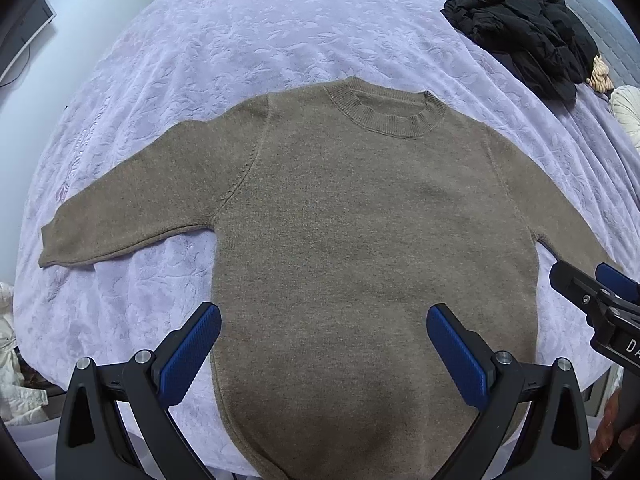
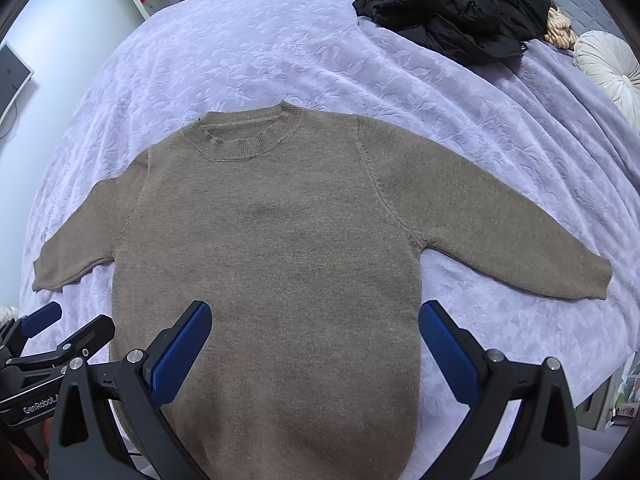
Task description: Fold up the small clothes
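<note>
Overhead, both grippers wide, empty.

The sweater is a plain taupe-brown knit with a ribbed collar. It lies on a pale lavender bedspread embossed with a leafy pattern. A black jacket sits nearby. Both grippers are black with blue ridged pads.

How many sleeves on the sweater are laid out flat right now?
2. The left sleeve stretches out from the brown sweater toward the bed's left edge; the right sleeve stretches out the opposite way. Neither is folded in.
</note>
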A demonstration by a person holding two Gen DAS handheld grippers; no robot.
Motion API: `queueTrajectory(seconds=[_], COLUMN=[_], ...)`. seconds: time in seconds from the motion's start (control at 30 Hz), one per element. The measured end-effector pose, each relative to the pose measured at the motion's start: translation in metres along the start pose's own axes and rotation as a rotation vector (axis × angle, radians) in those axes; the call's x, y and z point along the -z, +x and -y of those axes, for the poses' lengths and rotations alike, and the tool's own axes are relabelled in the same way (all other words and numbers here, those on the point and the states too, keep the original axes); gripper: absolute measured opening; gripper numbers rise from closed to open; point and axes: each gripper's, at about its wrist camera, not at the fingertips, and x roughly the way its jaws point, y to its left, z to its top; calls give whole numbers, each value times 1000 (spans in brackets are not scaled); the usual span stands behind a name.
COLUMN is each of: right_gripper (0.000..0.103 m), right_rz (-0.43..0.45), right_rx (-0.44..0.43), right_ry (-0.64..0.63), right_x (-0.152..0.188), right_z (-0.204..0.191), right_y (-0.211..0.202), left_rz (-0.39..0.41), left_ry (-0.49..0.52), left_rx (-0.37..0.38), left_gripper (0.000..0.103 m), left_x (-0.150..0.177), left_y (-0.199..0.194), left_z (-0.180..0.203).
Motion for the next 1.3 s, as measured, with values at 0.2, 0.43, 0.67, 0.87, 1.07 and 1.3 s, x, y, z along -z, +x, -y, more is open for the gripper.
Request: queueTrajectory(seconds=[0.2, 0.43, 0.67, 0.87, 1.07, 1.3], right_gripper=[103, 103, 103, 103, 103, 103], right_rz=[0, -1, -3, -4, -5, -13], right_rx=[0, 3, 12, 17, 23, 26], right_ry=[0, -2, -4, -6, -5, -5], right_x=[-1, -1, 1, 1, 5, 5], right_z=[-1, 1, -2, -4, -7, -7], right_y=[0, -1, -3, -2, -2, -1], left_rz=[-13, -13, -20, -32, -38, -38], left_ry=[-5, -3, -8, -6, -16, -21], left_rx=[-1, -14, -18, -24, -16, -45], left_gripper=[103, 103, 103, 103, 103, 103], left_x=[1, 3, 5, 8, 10, 10], left_y=[0, 0, 0, 2, 3, 5], left_z=[-2, -4, -7, -8, -10, -14])
